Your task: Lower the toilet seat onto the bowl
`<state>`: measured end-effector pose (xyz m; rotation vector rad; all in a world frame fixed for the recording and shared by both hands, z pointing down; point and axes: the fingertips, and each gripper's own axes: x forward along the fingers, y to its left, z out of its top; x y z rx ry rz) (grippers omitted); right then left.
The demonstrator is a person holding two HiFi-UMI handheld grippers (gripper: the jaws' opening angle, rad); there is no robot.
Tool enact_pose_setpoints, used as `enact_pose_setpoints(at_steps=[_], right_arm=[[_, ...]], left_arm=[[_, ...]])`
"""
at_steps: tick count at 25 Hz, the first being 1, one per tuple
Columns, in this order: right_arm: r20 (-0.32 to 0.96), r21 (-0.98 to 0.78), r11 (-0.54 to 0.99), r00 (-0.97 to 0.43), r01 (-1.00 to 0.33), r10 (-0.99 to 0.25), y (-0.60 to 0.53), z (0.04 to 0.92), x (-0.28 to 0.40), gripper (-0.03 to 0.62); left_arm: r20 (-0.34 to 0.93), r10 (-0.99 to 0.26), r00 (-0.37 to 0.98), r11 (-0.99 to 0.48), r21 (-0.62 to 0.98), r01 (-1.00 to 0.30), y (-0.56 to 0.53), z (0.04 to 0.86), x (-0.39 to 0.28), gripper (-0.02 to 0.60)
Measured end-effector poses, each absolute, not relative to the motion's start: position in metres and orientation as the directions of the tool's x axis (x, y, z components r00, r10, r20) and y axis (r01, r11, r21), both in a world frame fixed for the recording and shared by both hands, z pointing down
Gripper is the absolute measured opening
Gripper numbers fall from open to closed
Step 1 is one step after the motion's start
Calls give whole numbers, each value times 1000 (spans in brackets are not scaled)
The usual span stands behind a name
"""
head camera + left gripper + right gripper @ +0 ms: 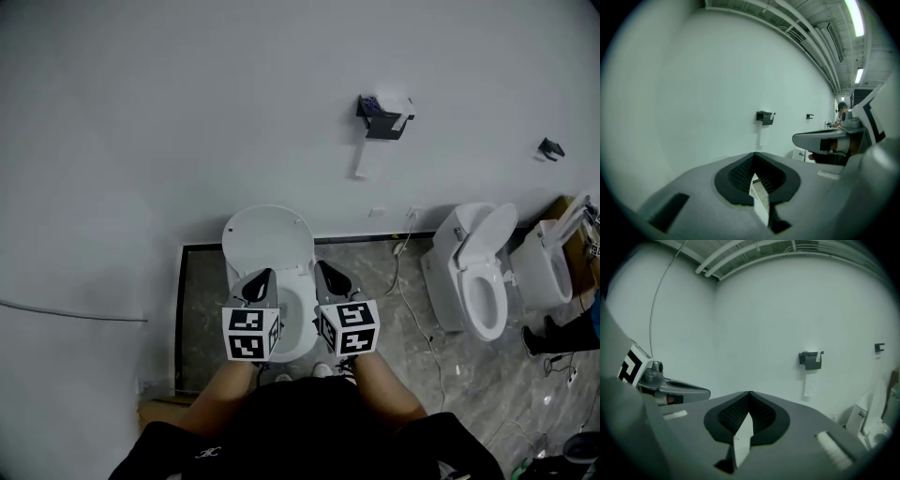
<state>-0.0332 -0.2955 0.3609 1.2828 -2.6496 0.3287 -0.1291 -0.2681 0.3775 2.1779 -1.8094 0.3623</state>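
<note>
A white toilet point(298, 323) stands against the wall right below me, its round lid point(267, 239) raised upright at the back. I cannot tell the seat apart from the lid. My left gripper point(265, 275) hovers over the bowl's left side, tips pointing at the raised lid. My right gripper point(322, 268) hangs level with it just to the right of the bowl. Both are shut with nothing between the jaws. The left gripper view shows closed tips point(756, 153) facing the bare wall, and the right gripper view shows the same point(749, 393).
A black paper holder point(382, 117) hangs on the wall up and to the right. Two more white toilets point(478, 272) point(548, 262) stand at the right, lids raised. A white cable point(412, 314) trails over the marble floor. A person's legs point(562, 333) show at the right edge.
</note>
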Motion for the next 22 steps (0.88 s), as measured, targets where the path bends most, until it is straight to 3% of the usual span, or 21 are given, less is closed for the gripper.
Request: enact_pose_setpoints(at_steps=[22], right_arm=[[230, -118, 661, -668, -741, -708, -317, 347, -26, 6]], left_arm=[[365, -923, 119, -113, 36, -993, -287, 366, -119, 8]])
